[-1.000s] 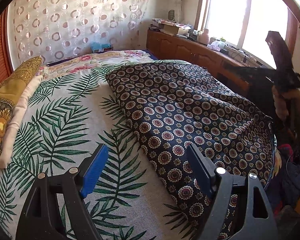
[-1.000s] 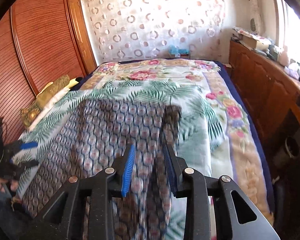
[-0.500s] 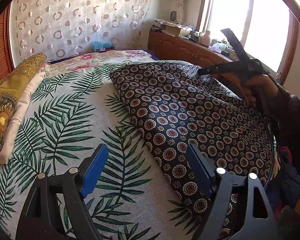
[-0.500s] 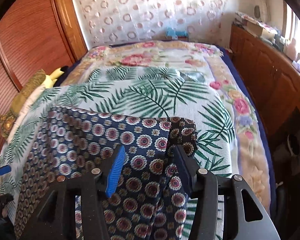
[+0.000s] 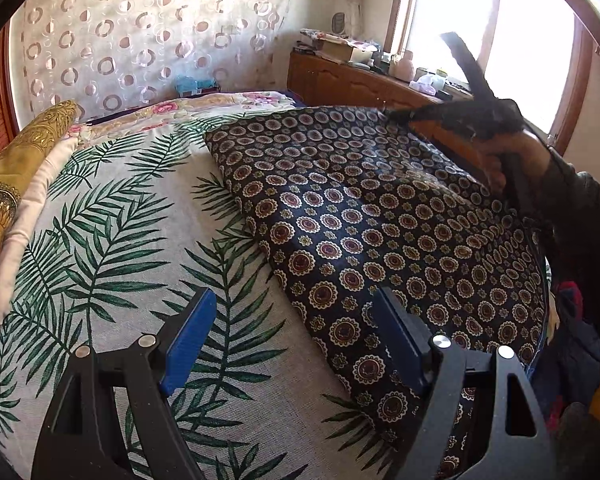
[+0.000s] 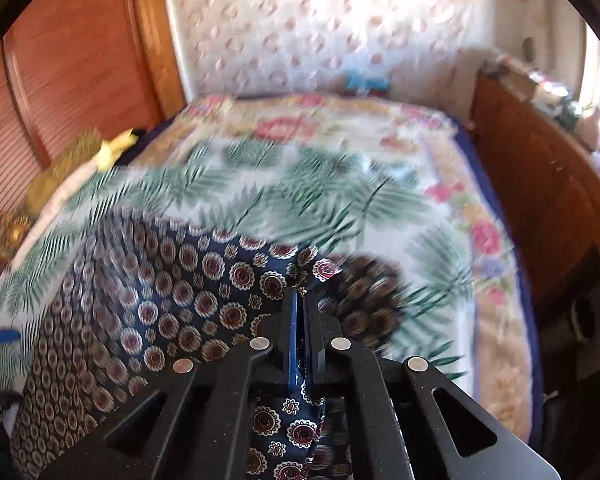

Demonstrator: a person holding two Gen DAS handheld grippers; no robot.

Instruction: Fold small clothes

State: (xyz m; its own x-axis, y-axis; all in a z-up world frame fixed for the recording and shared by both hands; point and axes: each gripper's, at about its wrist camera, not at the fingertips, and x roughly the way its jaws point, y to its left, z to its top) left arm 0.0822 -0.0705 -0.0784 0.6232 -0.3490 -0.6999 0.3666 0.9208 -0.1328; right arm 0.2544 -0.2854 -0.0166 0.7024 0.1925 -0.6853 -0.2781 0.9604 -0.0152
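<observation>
Clamped since a second ago: right gripper (image 6: 300,300) pinching corner of dark patterned garment (image 5: 380,216) | spread on leaf-print bedspread (image 5: 112,248) | left gripper (image 5: 296,340) spread wide, empty, at garment's near edge

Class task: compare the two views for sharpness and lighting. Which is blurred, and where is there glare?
Left wrist view: sharp, but the window is blown out white. Right wrist view: motion-blurred across the bedspread and patterned garment; only the right gripper looks crisp.

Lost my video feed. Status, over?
Right gripper shut on navy medallion-print cloth. Left gripper open, empty, above palm-leaf bedspread. Nothing in the way.
</observation>
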